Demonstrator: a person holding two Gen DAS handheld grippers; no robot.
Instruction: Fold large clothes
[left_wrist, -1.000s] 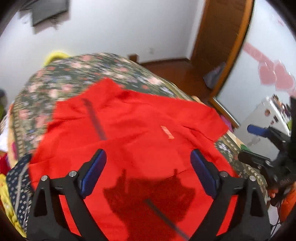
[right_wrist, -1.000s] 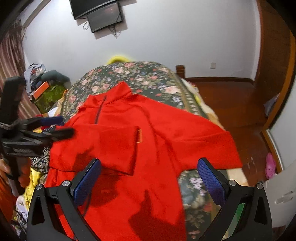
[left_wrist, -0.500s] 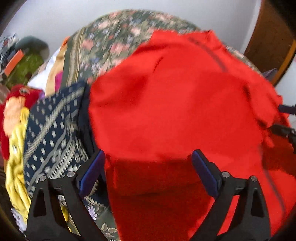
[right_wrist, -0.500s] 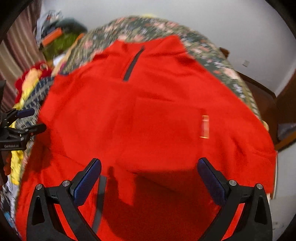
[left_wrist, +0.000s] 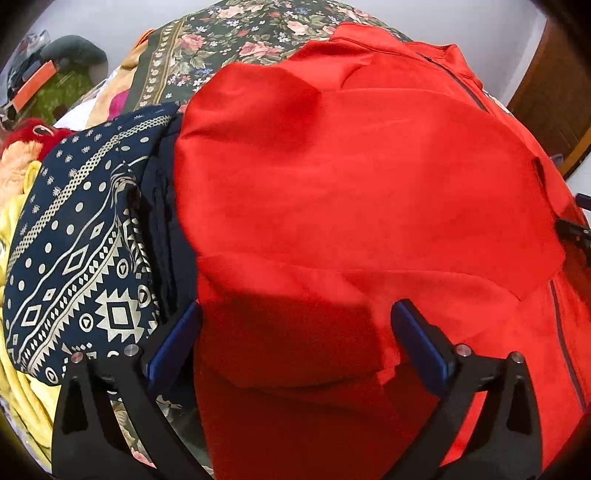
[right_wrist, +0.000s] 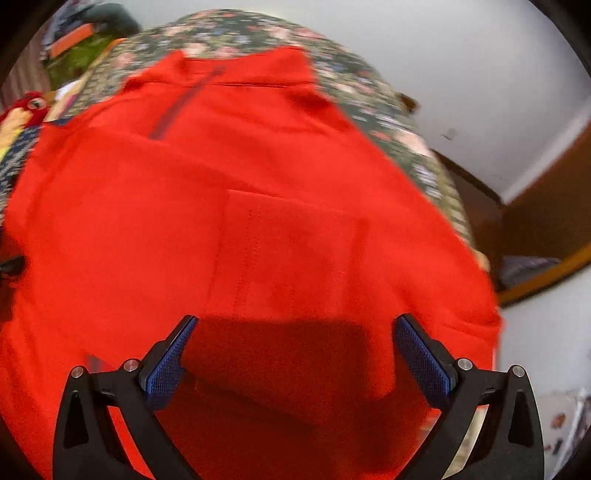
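A red fleece top (left_wrist: 369, 192) lies spread over a floral bedspread (left_wrist: 236, 40), filling most of both views, its zip collar toward the upper part of each frame. The left hand-held gripper (left_wrist: 295, 332) hangs above the top's lower left edge; its jaws have just been opening and stand spread, gripping nothing. The right hand-held gripper (right_wrist: 295, 347) is spread wide too, over a folded sleeve (right_wrist: 291, 258). A navy patterned cloth (left_wrist: 81, 258) lies at the left of the left view.

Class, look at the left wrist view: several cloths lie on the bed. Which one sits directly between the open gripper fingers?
The plain red top. The patterned navy cloth and yellow cloth lie off to its left.
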